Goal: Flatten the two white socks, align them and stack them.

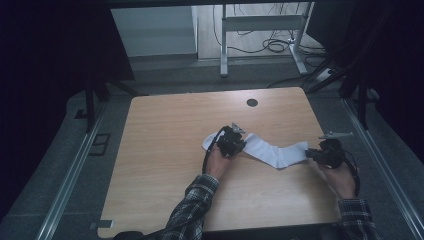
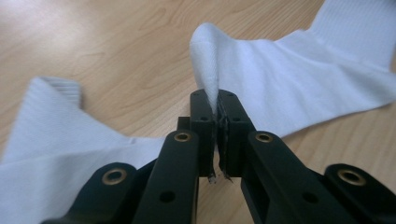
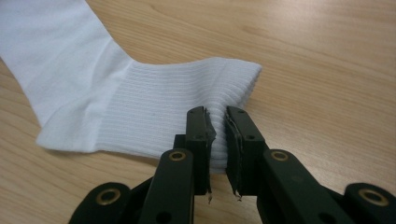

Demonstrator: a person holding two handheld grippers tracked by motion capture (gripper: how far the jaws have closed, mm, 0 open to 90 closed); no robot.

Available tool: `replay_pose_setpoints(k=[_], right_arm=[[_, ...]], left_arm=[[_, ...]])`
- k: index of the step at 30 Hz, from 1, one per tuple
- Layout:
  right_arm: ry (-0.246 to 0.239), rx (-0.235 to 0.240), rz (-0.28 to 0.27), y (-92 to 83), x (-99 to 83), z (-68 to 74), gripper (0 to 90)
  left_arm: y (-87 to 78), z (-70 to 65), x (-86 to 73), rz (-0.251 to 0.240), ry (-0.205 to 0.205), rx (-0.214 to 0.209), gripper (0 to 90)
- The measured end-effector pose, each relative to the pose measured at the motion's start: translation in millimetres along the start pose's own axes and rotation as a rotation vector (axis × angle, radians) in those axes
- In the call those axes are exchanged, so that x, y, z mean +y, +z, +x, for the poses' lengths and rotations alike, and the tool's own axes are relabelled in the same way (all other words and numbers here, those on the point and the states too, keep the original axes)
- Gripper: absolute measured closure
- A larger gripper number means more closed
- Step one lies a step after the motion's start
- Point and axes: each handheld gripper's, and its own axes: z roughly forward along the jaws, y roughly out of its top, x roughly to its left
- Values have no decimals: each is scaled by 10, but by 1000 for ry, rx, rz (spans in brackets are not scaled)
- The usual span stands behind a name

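A white sock (image 1: 272, 152) lies stretched across the right half of the wooden table (image 1: 165, 145). My left gripper (image 1: 237, 144) sits over its left part. In the left gripper view the gripper (image 2: 217, 109) is shut on a pinch of sock fabric (image 2: 208, 60), which stands up in a peak above the jaws. A ribbed white edge (image 2: 51, 91) lies to the left; I cannot tell whether it belongs to the same sock. My right gripper (image 1: 310, 152) is at the sock's right end. There the gripper (image 3: 218, 126) is shut on the ribbed cuff (image 3: 173, 98).
A round cable hole (image 1: 252, 102) sits near the table's far edge. Bare wood stretches to the left and front of the sock. Beyond the table are a grey floor, metal desk legs (image 1: 223, 45) and loose cables (image 1: 280, 45). Dark curtains flank both sides.
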Motion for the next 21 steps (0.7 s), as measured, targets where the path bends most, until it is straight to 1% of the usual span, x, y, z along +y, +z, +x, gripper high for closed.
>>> replay_pose_setpoints(k=[1, 2, 3, 4, 5, 6, 7, 8, 9, 10, 12, 13, 16, 17, 18, 19, 21], right_arm=[[0, 0, 0, 0, 0, 0, 786], [-10, 9, -9, -24, 24, 41, 785], [-12, 13, -13, -32, 34, 57, 785], [-17, 19, -18, -44, 46, 78, 784], [-22, 26, -24, -55, 60, 101, 784], [-30, 33, -30, -64, 74, 124, 784], [-37, 40, -31, -75, 88, 149, 783], [-41, 48, -35, -82, 101, 178, 782], [-49, 55, -38, -88, 114, 207, 782], [-55, 62, -41, -92, 126, 236, 781], [-69, 77, -45, -102, 151, 301, 781], [-76, 85, -50, -107, 164, 336, 781], [-100, 111, -59, -123, 202, 450, 780], [-107, 120, -62, -126, 214, 492, 780], [-114, 129, -63, -130, 225, 535, 780], [-123, 139, -64, -132, 235, 578, 779], [-143, 157, -64, -130, 252, 664, 779]], left_arm=[[0, 0, 0, 0, 0, 0, 860], [-80, 1, -11, -7, 1, 2, 860], [-127, 4, -20, -8, 4, 1, 860], [-127, 4, -20, -8, 4, 1, 860], [-224, 9, -43, -16, 1, 4, 859], [-273, 15, -57, -22, 1, 7, 859], [-273, 15, -57, -22, 1, 7, 859], [-379, 33, -92, -29, -1, 11, 859], [-432, 44, -113, -33, -2, 14, 859], [-432, 44, -113, -33, -2, 14, 858], [-540, 62, -163, -45, -11, 18, 857], [-647, 74, -218, -53, -21, 17, 857], [-806, 79, -310, -53, -11, 34, 857], [-806, 79, -310, -53, -11, 34, 857], [-857, 79, -346, -53, -10, 38, 856], [-956, 80, -424, -51, -10, 45, 855], [-1049, 81, -507, -48, -9, 59, 855]])
